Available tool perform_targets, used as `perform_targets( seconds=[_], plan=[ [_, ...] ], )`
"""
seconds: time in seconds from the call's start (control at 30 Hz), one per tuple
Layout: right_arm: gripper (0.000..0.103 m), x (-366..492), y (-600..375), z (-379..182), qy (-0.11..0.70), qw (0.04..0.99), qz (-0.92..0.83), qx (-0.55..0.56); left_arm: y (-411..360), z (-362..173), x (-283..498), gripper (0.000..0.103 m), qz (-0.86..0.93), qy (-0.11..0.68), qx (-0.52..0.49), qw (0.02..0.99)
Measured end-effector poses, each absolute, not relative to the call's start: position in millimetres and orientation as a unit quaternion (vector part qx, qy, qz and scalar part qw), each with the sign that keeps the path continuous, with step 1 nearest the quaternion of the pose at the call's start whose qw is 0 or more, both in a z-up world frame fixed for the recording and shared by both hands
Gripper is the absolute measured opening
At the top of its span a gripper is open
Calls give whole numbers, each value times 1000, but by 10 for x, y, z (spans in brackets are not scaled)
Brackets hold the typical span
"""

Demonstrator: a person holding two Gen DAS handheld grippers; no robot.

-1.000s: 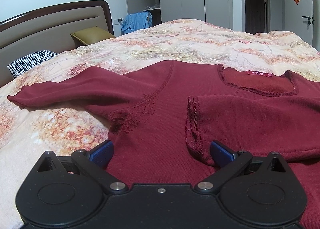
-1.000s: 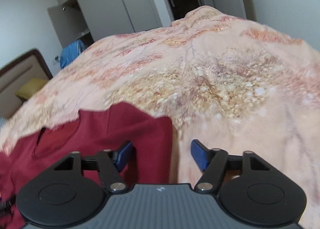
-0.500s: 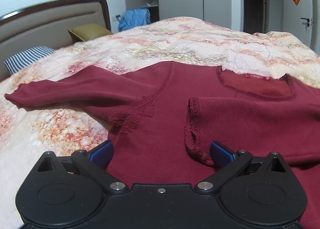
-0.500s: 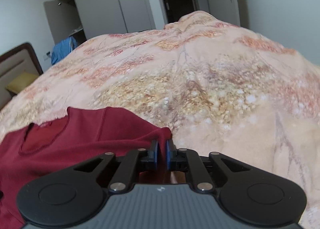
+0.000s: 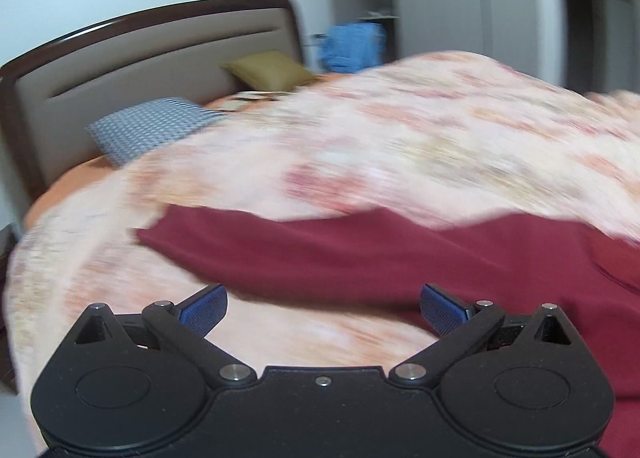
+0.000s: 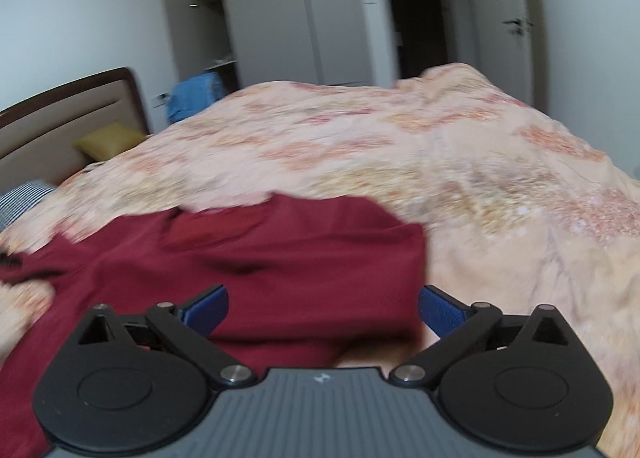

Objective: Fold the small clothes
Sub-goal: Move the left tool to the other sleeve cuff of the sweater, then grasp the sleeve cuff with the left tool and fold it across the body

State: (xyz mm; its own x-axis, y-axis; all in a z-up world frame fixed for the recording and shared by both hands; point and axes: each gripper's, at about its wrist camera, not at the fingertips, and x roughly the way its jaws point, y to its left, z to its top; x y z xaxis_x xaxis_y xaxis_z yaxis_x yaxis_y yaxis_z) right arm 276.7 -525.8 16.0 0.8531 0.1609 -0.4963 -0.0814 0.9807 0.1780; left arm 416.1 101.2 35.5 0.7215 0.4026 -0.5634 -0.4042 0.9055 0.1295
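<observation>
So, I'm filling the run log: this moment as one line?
left gripper: open, empty | right gripper: open, empty | red sweater: flat on quilt | frames blurred

Maroon sweater [image 6: 280, 258], floral peach quilt [image 6: 400, 146]

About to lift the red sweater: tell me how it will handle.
The red sweater will probably go floppy and sag, since it lies in soft folds on the quilt. It looks light. The sleeve lying out to the side would likely trail when lifted.
</observation>
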Motion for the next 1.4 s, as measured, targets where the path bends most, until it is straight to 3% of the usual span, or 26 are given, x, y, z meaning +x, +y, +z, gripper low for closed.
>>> perform_targets(
  seconds=[0.37,0.57,0.63,0.73,0.8,0.83,0.87,1.03,1.2,1.4],
  plan=[
    [103,1965,-4253,82,284,937,202,-19,2817,151,4343,102,249,299,-94,916],
    [103,1646,-3953,-22,295,927,213,-87,3378,-59,4496,101,254,265,-217,904],
    [103,1618,-3924,-44,301,927,205,-92,3496,-125,4516,94,257,252,-263,895],
    [103,1590,-3923,-41,301,930,189,-88,3570,-179,4563,66,264,244,-295,885],
    [103,1604,-3964,-33,302,932,184,-80,3574,-183,4585,32,248,236,-301,890],
    [103,1613,-3982,-26,302,933,179,-75,3568,-176,4591,23,239,227,-301,895],
    [103,1632,-4008,-22,303,934,176,-69,3549,-159,4595,3,233,220,-298,899],
    [103,1642,-4136,3,300,939,162,-42,3340,135,4567,1,207,170,-267,926],
    [103,1650,-4233,63,282,946,161,-27,2813,858,4485,1,123,94,-219,963],
    [103,1671,-4366,141,259,954,150,9,1638,1800,4400,1,-12,45,-70,996]
  ],
)
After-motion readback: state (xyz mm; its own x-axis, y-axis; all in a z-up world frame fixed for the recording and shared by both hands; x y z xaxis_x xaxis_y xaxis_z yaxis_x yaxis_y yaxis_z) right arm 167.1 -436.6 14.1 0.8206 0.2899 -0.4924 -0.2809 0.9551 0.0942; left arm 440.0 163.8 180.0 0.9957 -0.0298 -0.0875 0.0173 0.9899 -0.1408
